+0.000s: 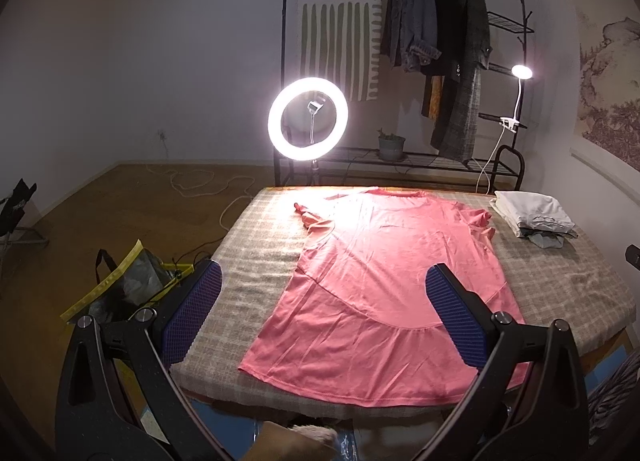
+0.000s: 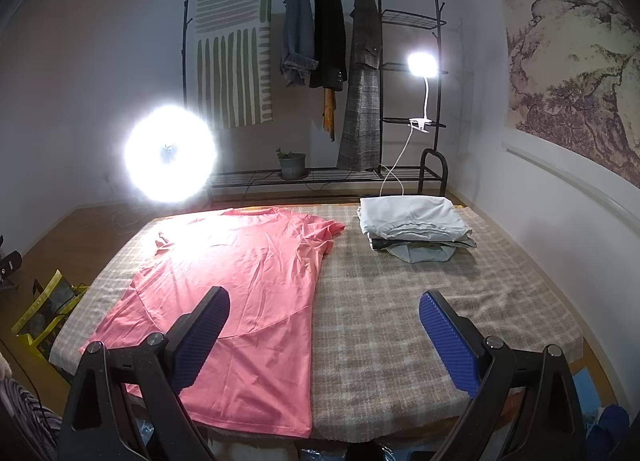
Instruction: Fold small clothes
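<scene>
A pink short-sleeved shirt [image 1: 384, 281] lies spread flat on the checked table cover [image 1: 256, 273], hem toward me, collar at the far edge. It also shows in the right wrist view [image 2: 236, 293] on the table's left half. My left gripper [image 1: 324, 285] is open and empty, held above the table's near edge over the shirt's hem. My right gripper [image 2: 324, 321] is open and empty, above the near edge, its left finger over the shirt's right side. A pile of folded pale clothes [image 2: 412, 225] sits at the far right of the table [image 1: 532, 217].
A lit ring light [image 1: 308, 119] stands behind the table's far edge. A clothes rack [image 2: 332, 73] with hanging coats and a clip lamp [image 2: 422, 65] stands against the back wall. A yellow-trimmed bag [image 1: 128, 289] sits on the floor left of the table.
</scene>
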`<state>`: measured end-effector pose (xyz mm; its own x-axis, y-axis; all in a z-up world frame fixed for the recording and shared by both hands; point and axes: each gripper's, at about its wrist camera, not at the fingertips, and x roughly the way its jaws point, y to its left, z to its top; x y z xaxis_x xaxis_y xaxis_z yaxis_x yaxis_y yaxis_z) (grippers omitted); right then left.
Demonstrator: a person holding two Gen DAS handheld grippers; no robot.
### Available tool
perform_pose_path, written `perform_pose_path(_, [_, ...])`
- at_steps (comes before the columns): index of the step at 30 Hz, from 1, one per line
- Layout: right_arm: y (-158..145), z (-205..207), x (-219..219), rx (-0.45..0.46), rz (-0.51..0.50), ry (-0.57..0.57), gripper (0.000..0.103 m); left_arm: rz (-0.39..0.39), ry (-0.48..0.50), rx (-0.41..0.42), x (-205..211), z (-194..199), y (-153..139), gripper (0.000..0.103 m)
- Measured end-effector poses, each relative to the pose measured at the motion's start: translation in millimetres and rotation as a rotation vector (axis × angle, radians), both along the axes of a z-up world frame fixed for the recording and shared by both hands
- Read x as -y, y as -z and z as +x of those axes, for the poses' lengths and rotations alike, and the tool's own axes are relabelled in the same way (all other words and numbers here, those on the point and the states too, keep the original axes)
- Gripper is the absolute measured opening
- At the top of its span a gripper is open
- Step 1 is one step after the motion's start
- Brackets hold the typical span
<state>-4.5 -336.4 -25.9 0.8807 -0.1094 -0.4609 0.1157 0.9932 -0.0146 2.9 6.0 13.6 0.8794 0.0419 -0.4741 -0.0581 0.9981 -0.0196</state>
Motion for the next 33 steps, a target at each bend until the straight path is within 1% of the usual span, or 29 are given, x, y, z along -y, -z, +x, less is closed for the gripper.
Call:
perform_pose_path(4, [-5,7,-5,0.005,-0.008,-0.019,0.097,0.009,0.007,-0.037,-6,5,2,0.103])
perform_pose_path(7, [-9,15,-10,0.010,-0.015,-0.042,0.098,0.002,0.011,-0.047,-12,8,4,0.103])
perform_pose_path(11, [-14,33,-23,0.009,-0.043,-0.078,0.098,-0.069,0.032,-0.028,-30,10,12,0.103])
perform_pose_path(15, [-17,55,-41,0.005,-0.067,-0.124,0.098,-0.087,0.011,-0.065,-47,21,26,0.097])
perform_pose_path(18, [-19,74,-57,-0.002,-0.080,-0.156,0.098,-0.098,0.008,-0.109,-61,33,39,0.088])
perform_pose_path(20, [-20,87,-69,-0.006,-0.085,-0.177,0.098,-0.113,0.008,-0.140,-70,41,49,0.085])
perform_pose_path(22, [-22,99,-81,-0.015,-0.083,-0.210,0.098,-0.137,0.006,-0.173,-81,47,59,0.079])
perform_pose_path(27, [-30,131,-117,-0.012,-0.099,-0.305,0.098,-0.206,-0.026,-0.253,-111,62,92,0.070])
perform_pose_path(30, [-37,152,-132,-0.015,-0.060,-0.369,0.098,-0.260,-0.029,-0.317,-124,71,114,0.070])
perform_pose_path(32, [-42,168,-141,-0.020,-0.026,-0.396,0.098,-0.286,-0.031,-0.364,-131,78,130,0.066])
perform_pose_path(33, [-44,175,-146,-0.023,-0.018,-0.409,0.098,-0.294,-0.034,-0.388,-134,81,138,0.063])
